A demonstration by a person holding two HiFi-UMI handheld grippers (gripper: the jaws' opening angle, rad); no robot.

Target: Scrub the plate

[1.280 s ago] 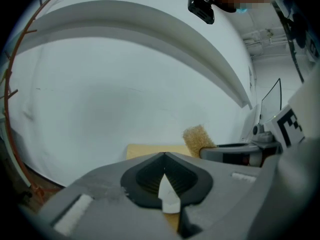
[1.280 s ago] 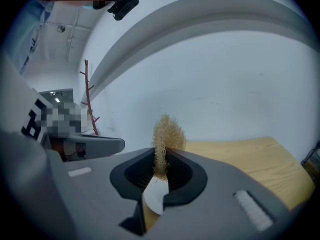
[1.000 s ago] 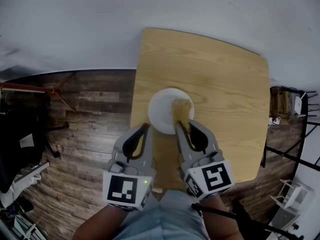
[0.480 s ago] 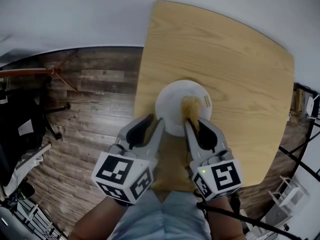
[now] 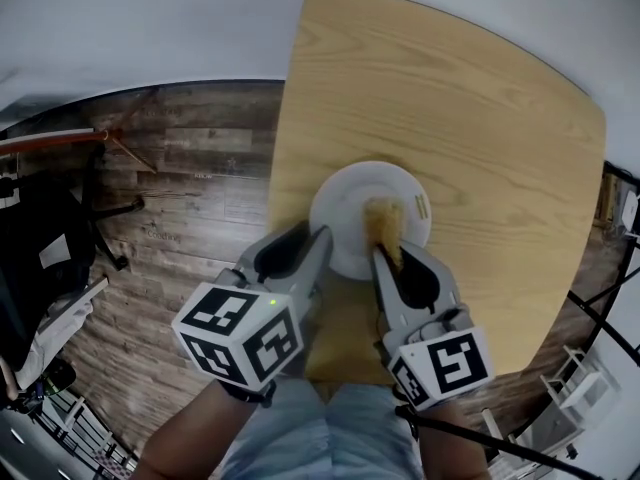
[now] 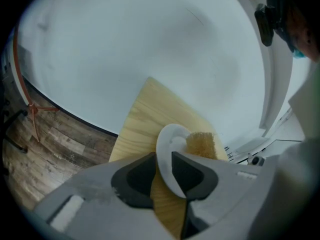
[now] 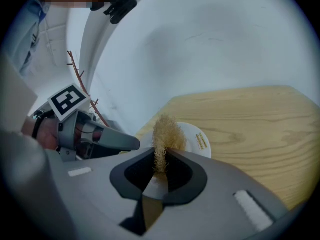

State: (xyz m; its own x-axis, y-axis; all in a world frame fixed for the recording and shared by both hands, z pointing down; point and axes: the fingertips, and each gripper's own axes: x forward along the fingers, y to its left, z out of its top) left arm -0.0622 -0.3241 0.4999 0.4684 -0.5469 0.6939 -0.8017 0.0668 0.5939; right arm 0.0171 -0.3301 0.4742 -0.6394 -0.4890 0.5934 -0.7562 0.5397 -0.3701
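Note:
A white plate (image 5: 350,213) lies near the front of the wooden table (image 5: 470,108). My left gripper (image 5: 318,246) is shut on the plate's near left rim (image 6: 167,159). My right gripper (image 5: 386,253) is shut on a tan loofah scrubber (image 5: 383,220), which rests on the plate's middle. In the right gripper view the scrubber (image 7: 165,136) sticks up between the jaws, with the plate (image 7: 195,139) behind it and the left gripper (image 7: 131,143) at the plate's left. The left gripper view shows the scrubber (image 6: 201,144) on the plate.
A small yellow label (image 5: 420,206) sits on the plate's right rim. The table's left edge (image 5: 280,158) drops to a wood plank floor (image 5: 180,218). A white wall (image 5: 150,28) stands behind. Dark furniture (image 5: 40,258) is at the far left.
The left gripper has moved in and closed on the plate's near left rim. The right gripper with the scrubber has shifted slightly over the plate.

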